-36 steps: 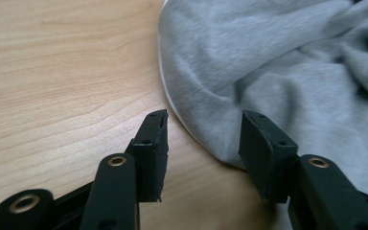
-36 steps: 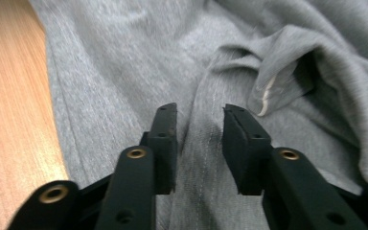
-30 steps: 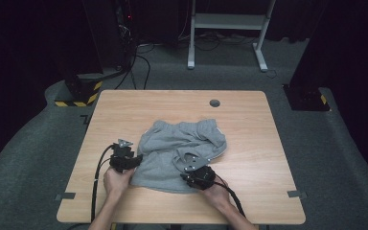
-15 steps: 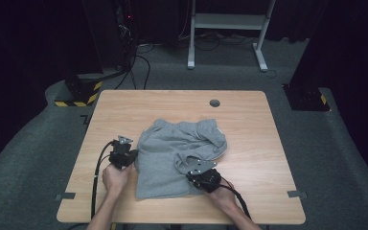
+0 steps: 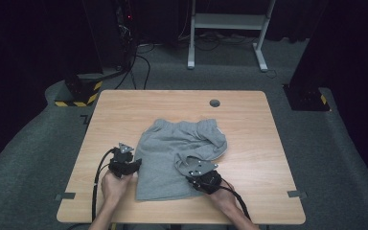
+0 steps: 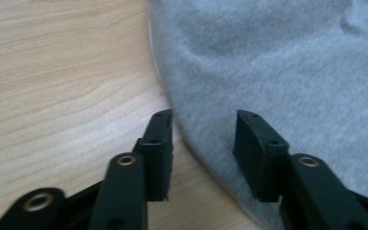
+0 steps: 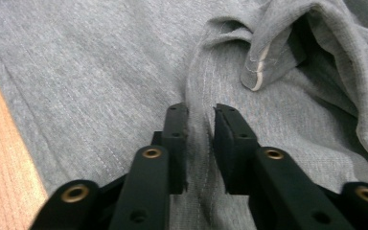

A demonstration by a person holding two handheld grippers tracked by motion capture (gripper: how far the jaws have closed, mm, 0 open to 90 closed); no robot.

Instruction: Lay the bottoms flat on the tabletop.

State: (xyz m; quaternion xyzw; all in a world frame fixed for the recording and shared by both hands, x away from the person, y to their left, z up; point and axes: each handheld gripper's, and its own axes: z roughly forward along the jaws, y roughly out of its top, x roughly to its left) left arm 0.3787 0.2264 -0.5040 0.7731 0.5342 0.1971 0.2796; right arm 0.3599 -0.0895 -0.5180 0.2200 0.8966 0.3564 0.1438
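1. Grey fleece shorts (image 5: 179,155) lie crumpled on the near middle of the wooden table (image 5: 249,120), waistband toward the far side, one leg folded over at the right.
2. Left gripper (image 6: 203,127) sits at the garment's left edge; its jaws have just been opening and now stand apart, straddling the hem (image 6: 182,132) without pinching it, one jaw over bare wood, the other over cloth.
3. Right gripper (image 7: 200,117) rests on the fabric near the folded leg; its jaws have just been opening a little, leaving a narrow gap over a raised seam ridge (image 7: 199,81). I cannot tell whether the pads press the cloth.
4. Both hands (image 5: 115,184) rest at the near table edge.
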